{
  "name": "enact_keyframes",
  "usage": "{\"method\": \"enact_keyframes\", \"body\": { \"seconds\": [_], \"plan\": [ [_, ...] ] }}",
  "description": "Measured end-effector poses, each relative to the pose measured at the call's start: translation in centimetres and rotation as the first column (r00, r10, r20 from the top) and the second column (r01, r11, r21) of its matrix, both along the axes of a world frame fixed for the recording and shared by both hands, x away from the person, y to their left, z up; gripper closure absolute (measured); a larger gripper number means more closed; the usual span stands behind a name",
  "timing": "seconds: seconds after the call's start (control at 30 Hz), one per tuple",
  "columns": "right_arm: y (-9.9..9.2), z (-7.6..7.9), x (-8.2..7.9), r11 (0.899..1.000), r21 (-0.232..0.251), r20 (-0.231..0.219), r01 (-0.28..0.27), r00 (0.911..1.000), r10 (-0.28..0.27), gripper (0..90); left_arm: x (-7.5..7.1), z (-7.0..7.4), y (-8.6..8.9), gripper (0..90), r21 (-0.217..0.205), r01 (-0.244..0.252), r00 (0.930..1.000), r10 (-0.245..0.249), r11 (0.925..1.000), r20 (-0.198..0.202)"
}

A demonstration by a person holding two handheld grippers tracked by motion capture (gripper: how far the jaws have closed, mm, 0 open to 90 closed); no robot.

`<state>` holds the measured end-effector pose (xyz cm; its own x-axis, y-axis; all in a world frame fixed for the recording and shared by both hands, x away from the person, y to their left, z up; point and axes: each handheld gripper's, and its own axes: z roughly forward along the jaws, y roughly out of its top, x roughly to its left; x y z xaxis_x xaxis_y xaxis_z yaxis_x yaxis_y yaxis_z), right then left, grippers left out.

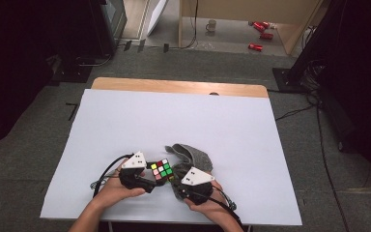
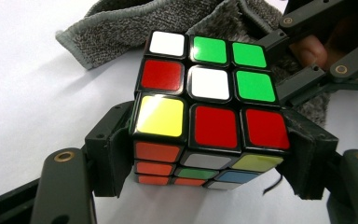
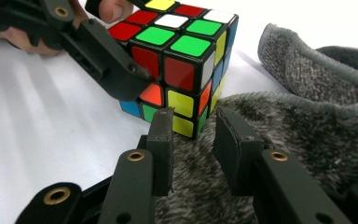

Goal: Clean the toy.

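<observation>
Puzzle cube [image 2: 209,112] near table's front edge, clamped between left gripper [image 2: 209,154] pads. Right gripper [image 3: 193,149] just beside it, jaws narrowly parted over grey cloth [image 3: 307,130], pinching nothing visible

Glossy plastic puzzle cube [image 2: 208,116] beside fuzzy grey cloth [image 3: 307,126] on matt white table [image 1: 174,121].

The grey cloth [image 1: 189,157] crowds the cube [image 1: 162,170]; the white table [image 1: 174,116] beyond lies open.

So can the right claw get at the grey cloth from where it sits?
Probably yes: the right claw sits low over the grey cloth, jaws slightly apart with nothing between, though the cube in the left claw crowds one side.
</observation>
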<state>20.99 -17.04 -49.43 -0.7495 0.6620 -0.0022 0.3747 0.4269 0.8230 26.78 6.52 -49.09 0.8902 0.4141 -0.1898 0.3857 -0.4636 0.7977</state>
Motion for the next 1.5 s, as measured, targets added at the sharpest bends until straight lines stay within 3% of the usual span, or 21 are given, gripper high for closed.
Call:
{"method": "enact_keyframes", "body": {
  "seconds": [0.13,0.27,0.37,0.63,0.83,1.0,1.07,1.13,1.2,1.27,1.5],
  "plan": [
    [0.2,-0.2,-0.1,1.0,-0.013,0.002,-0.004,1.0,0.004,68.5,0.2,0.1,0.3,24.9,-0.003,-0.017,0.9999,0.017,0.9999,-0.004],
    [0.3,0.1,-0.1,1.0,0.015,0.015,-0.006,0.9999,0.006,69.7,0.3,0.4,1.1,24.5,-0.017,-0.025,0.9996,0.026,0.9995,0.01],
    [0.1,0.3,-0.2,0.999,0.036,0.014,0.002,0.9999,-0.003,71.7,0.2,0.9,1.7,32.3,-0.041,-0.012,0.9994,0.014,0.9991,0.032],
    [0.1,0.8,0.0,0.997,0.072,0.021,0.015,0.9997,-0.016,69.3,0.7,1.0,2.0,33.2,-0.045,-0.056,0.9976,0.057,0.9974,0.038],
    [0.2,0.8,0.3,0.996,0.087,-0.003,0.021,0.9998,-0.021,69.6,0.5,1.1,2.1,33.8,-0.025,-0.028,0.9968,0.03,0.9993,0.075],
    [0.5,0.8,0.3,0.996,0.081,-0.008,0.026,0.9996,-0.025,68.8,0.4,1.1,2.3,33.9,-0.026,-0.009,0.9971,0.011,0.9996,0.075],
    [0.8,0.7,0.3,0.997,0.078,-0.011,0.018,0.9998,-0.017,68.6,0.5,1.4,2.5,33.9,-0.068,0.028,0.9994,-0.027,0.9973,0.019],
    [0.8,0.7,0.2,0.997,0.082,-0.014,0.008,0.9999,-0.007,68.3,0.6,1.5,2.5,33.9,-0.066,0.031,0.9995,-0.031,0.9973,0.001],
    [0.8,0.9,0.0,0.996,0.092,-0.011,-0.002,0.9999,0.003,70.2,1.0,1.2,2.6,33.9,-0.075,0.041,0.9966,-0.046,0.9964,-0.069],
    [0.7,1.1,-0.1,0.995,0.1,-0.006,-0.002,1.0,0.003,70.4,1.3,1.0,2.8,34.0,-0.093,0.036,0.9938,-0.045,0.995,-0.101],
    [1.3,1.9,0.2,0.992,0.128,0.014,0.01,0.9998,-0.012,70.8,1.9,1.0,3.0,33.4,-0.104,0.007,0.9918,-0.02,0.9945,-0.126]
  ]
}}
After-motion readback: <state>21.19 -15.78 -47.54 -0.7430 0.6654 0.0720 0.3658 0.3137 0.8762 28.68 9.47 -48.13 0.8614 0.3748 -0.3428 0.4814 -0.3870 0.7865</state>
